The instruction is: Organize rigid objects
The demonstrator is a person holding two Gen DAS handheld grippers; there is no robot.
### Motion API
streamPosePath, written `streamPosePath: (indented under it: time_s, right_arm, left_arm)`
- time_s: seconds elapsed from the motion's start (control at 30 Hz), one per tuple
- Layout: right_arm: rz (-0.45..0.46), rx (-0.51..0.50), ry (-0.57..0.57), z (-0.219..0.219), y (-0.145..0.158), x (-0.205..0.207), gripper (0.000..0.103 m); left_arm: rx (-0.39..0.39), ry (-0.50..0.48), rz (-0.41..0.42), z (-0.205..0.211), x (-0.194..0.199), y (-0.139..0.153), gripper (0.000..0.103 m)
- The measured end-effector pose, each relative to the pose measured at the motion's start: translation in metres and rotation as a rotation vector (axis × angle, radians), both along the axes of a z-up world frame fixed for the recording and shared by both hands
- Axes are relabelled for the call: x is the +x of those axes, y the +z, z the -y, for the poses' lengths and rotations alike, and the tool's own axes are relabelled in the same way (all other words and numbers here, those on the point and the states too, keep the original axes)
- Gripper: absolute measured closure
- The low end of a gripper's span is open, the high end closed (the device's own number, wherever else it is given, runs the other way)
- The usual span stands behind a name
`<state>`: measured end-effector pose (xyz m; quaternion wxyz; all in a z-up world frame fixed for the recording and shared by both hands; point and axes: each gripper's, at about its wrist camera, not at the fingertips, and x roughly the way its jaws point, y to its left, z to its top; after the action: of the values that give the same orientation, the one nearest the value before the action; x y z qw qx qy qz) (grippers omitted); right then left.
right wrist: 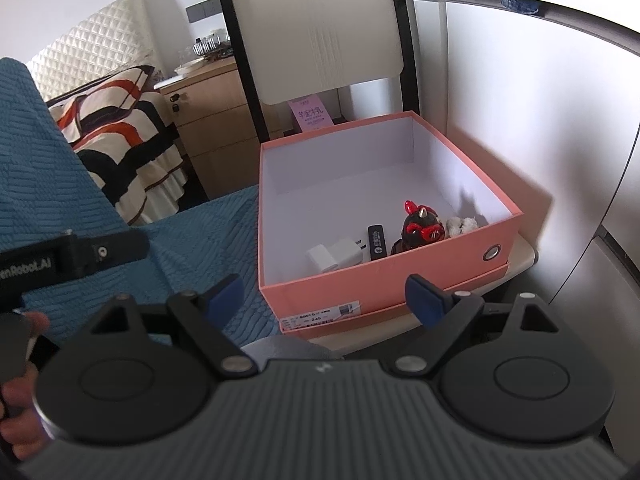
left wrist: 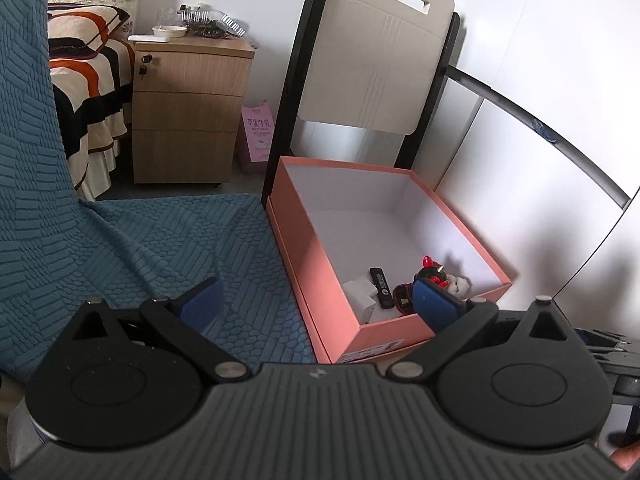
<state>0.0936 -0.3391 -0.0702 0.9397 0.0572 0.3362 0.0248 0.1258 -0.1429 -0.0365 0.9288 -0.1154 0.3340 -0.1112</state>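
Observation:
An open pink box (left wrist: 320, 268) (right wrist: 340, 284) stands on a chair seat beside the blue-covered bed. In its near corner lie a white charger (right wrist: 336, 258) (left wrist: 360, 298), a black USB stick (right wrist: 376, 242) (left wrist: 382, 282), a red and black toy figure (right wrist: 422, 228) (left wrist: 432, 270) and a small white fluffy thing (right wrist: 462, 224). My left gripper (left wrist: 316, 300) is open and empty, its right finger over the box's near wall. My right gripper (right wrist: 324, 296) is open and empty, just in front of the box.
A blue quilted cover (left wrist: 120, 248) lies left of the box. The chair back (left wrist: 372, 52) rises behind the box. A wooden nightstand (left wrist: 188, 112) with clutter on top, a pink carton (left wrist: 258, 136) and a striped bed (left wrist: 88, 80) stand further back. White cabinet panels (right wrist: 540, 120) are on the right.

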Motion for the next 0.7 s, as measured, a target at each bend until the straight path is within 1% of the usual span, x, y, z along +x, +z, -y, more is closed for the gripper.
streamPosePath:
  time_s: [0.13, 0.27, 0.43, 0.7]
  right_arm:
    - [-0.008, -0.007, 0.005, -0.0009, -0.0002, 0.0001, 0.014]
    - [-0.007, -0.008, 0.002, -0.0002, 0.0000, 0.0003, 0.014]
    - [-0.014, -0.001, 0.003, 0.0006, -0.0018, 0.0016, 0.014]
    - [-0.024, 0.000, 0.011, -0.0005, -0.0040, 0.0009, 0.014]
  left_arm:
    - [0.004, 0.005, -0.005, 0.0004, 0.0008, -0.0023, 0.001]
    - [-0.019, 0.000, -0.007, -0.0014, 0.0015, -0.0030, 0.001]
    - [-0.016, 0.001, 0.010, -0.0012, -0.0003, -0.0030, 0.001]
    - [0.006, 0.005, 0.006, 0.0017, -0.0006, -0.0034, 0.001]
